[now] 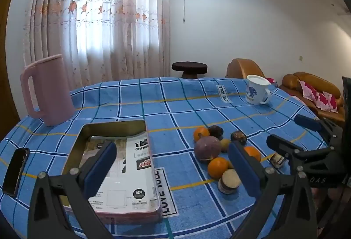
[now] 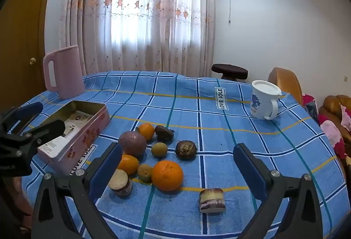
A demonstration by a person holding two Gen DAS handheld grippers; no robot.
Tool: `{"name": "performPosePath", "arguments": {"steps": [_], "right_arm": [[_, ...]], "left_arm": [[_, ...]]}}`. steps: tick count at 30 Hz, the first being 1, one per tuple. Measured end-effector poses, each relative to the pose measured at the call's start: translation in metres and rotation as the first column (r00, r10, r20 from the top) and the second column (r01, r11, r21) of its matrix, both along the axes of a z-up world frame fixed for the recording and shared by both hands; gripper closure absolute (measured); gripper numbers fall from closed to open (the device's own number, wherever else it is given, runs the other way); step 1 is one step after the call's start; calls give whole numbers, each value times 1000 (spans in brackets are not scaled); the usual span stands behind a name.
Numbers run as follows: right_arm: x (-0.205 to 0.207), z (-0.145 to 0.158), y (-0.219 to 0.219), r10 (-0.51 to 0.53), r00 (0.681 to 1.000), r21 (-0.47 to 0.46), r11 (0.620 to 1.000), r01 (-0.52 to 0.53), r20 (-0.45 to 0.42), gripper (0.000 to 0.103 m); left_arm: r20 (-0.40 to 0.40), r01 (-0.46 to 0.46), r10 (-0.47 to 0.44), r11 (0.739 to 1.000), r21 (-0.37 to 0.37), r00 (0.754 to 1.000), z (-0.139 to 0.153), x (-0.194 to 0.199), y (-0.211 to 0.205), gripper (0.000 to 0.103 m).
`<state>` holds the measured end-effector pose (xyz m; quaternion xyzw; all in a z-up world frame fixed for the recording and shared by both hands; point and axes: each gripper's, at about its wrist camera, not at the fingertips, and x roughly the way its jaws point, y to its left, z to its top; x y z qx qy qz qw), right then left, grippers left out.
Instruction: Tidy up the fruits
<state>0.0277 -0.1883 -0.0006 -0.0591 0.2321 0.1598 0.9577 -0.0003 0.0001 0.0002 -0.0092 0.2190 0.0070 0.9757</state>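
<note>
Several fruits lie clustered on the blue checked tablecloth: a large orange [image 2: 167, 175], two smaller oranges [image 2: 146, 131] [image 2: 128, 164], a purple round fruit [image 2: 132, 143], small greenish fruits [image 2: 159, 149], dark wrinkled fruits [image 2: 186, 149], and cut purple-skinned pieces [image 2: 212, 200] [image 2: 120, 182]. An open pink tin box [image 2: 74, 136] with paper inside stands left of them. My right gripper [image 2: 177, 170] is open above the near fruits. My left gripper [image 1: 172, 167] is open, between the box [image 1: 118, 164] and the fruit pile [image 1: 217, 167]. Both are empty.
A pink jug [image 1: 49, 91] stands at the table's back left. A white lidded mug [image 2: 264, 99] stands at the back right. A black phone [image 1: 15, 171] lies at the left edge. A stool and brown sofa [image 1: 313, 92] are beyond the table.
</note>
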Motion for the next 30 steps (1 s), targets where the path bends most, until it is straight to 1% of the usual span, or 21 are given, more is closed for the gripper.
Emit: {"name": "performPosePath", "arguments": {"steps": [3, 4, 7, 8, 9, 15, 30], "right_arm": [[0, 1, -1, 2, 1000, 10, 1000, -2, 0, 1], [0, 1, -2, 2, 1000, 14, 1000, -2, 0, 1], [-1, 2, -5, -1, 1000, 23, 1000, 1, -1, 1], [1, -2, 0, -4, 1000, -8, 1000, 4, 3, 1], [1, -2, 0, -5, 1000, -8, 1000, 5, 1, 1], [-6, -5, 2, -10, 1000, -17, 1000, 10, -9, 1], [-2, -5, -8, -33, 999, 5, 999, 33, -9, 1]], "left_arm": [[4, -11, 11, 1000, -4, 1000, 0, -1, 1, 0], [-5, -1, 1, 1000, 9, 1000, -3, 0, -4, 0], [-18, 3, -3, 1000, -22, 1000, -7, 3, 0, 0], [-19, 4, -5, 1000, -25, 1000, -7, 3, 1, 0], [-15, 7, -7, 1000, -30, 1000, -7, 1, 3, 0], [-14, 13, -13, 1000, -17, 1000, -8, 1, -1, 0], [-17, 14, -14, 1000, -10, 1000, -8, 1, -4, 0]]}}
